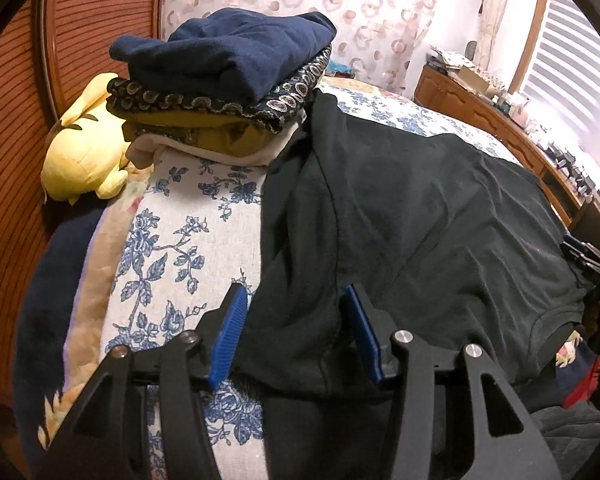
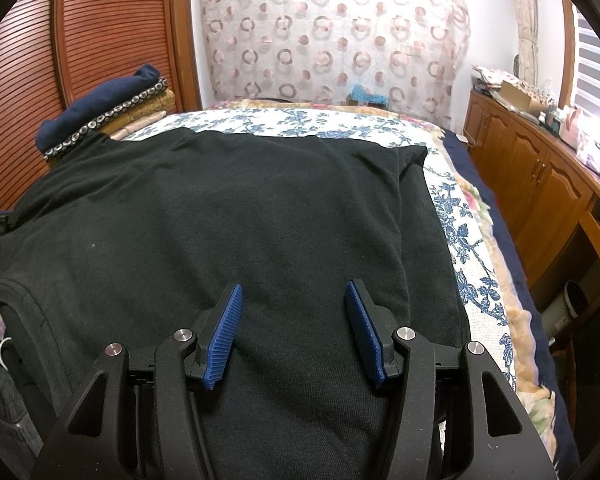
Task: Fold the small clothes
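Note:
A black T-shirt (image 1: 420, 208) lies spread flat on the floral bed cover (image 1: 180, 220). My left gripper (image 1: 295, 292) hovers open over the shirt's left sleeve, near the armhole seam. Loose cloth lies between its blue pads (image 1: 230, 340), which do not press on it. In the right wrist view the same black T-shirt (image 2: 220, 208) fills the middle. My right gripper (image 2: 295, 286) stands open just above the shirt's body, holding nothing. The shirt's right edge is folded inward along the bed cover (image 2: 460, 240).
A stack of folded clothes (image 1: 228, 60), navy on top, sits at the bed's far left beside a yellow plush toy (image 1: 84, 152). A slatted wooden door (image 2: 112, 32) stands behind the stack. Wooden cabinets (image 2: 532, 176) with clutter on top line the right side.

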Demonstrator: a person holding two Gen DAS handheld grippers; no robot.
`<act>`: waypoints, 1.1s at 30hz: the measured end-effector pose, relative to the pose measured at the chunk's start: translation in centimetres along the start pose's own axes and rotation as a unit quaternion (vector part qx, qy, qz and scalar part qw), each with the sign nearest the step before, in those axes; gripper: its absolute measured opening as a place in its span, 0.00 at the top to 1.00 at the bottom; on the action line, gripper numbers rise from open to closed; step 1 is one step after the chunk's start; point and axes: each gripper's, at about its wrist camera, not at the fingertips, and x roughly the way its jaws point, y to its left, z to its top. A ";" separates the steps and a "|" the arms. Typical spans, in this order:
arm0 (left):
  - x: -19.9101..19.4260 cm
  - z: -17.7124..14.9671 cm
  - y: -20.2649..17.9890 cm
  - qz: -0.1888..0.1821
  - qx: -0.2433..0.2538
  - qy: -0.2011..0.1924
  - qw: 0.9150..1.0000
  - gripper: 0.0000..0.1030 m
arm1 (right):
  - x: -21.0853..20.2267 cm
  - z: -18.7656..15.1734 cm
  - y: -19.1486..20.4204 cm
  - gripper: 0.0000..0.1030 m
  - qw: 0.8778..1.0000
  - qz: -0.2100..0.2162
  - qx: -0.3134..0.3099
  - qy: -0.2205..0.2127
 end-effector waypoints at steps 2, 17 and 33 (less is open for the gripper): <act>0.1 0.1 0.0 0.004 -0.001 -0.002 1.000 0.51 | 0.0 0.0 0.0 0.47 1.000 0.000 0.000 0.000; 0.5 0.2 -1.1 0.020 0.031 0.001 0.999 0.73 | 0.0 0.0 0.0 0.47 1.000 0.000 0.001 0.000; -5.9 7.8 -11.8 -0.171 0.108 -0.043 0.979 0.95 | -1.6 0.2 -1.4 0.47 0.998 0.033 0.041 -0.020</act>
